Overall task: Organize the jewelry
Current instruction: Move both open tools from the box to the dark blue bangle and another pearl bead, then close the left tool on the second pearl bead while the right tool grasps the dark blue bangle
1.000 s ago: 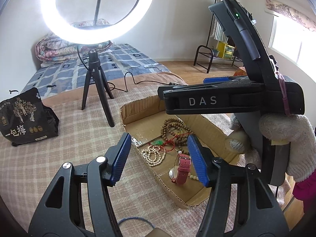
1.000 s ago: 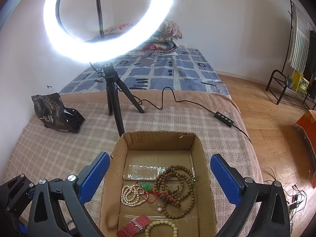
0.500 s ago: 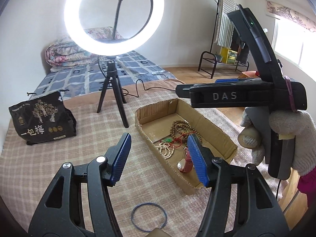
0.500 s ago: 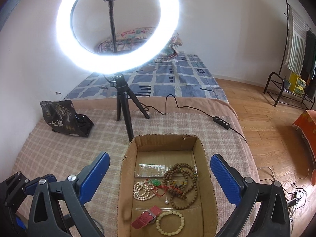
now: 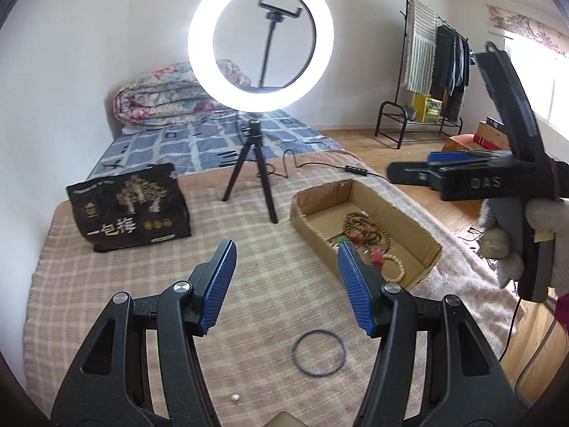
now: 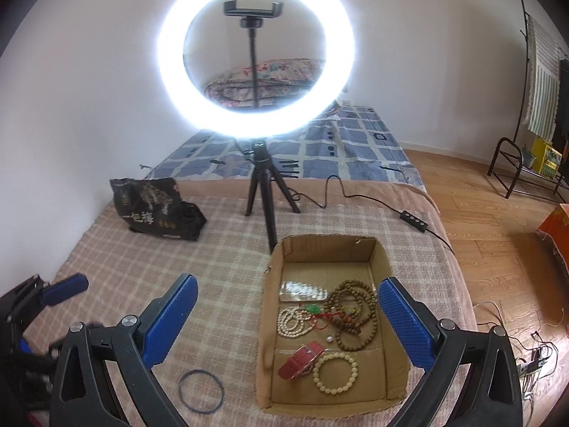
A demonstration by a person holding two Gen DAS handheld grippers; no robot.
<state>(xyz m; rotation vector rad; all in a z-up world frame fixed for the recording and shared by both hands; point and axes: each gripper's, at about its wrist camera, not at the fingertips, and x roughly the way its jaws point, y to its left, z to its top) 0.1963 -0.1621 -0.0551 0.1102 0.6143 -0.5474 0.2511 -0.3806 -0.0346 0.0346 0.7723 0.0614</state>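
Note:
An open cardboard box (image 6: pixel 266 341) lies on the plaid blanket. In it are a brown bead necklace (image 6: pixel 352 315), a white pearl strand (image 6: pixel 291 324), a green pendant on red cord (image 6: pixel 313 309), a red watch strap (image 6: pixel 300 357), a cream bead bracelet (image 6: pixel 336 373) and a clear packet (image 6: pixel 302 291). My right gripper (image 6: pixel 288 320) hangs open above the box's near left side, holding nothing. My left gripper (image 5: pixel 286 284) is open and empty over the blanket, left of the box (image 5: pixel 302 213). A thin blue ring (image 5: pixel 319 353) and a tiny pearl (image 5: pixel 234 397) lie loose on the blanket.
A lit ring light on a black tripod (image 6: pixel 261 178) stands behind the box, its cable and remote (image 6: pixel 414 221) trailing right. A black snack bag (image 5: pixel 129 210) sits at the left. The bed's edge drops to wood floor on the right; a clothes rack (image 5: pixel 434 71) stands beyond.
Both grippers have drawn back and risen away from the box, so it looks smaller and farther. The blue ring and the loose pearl have come into view. Both stay open.

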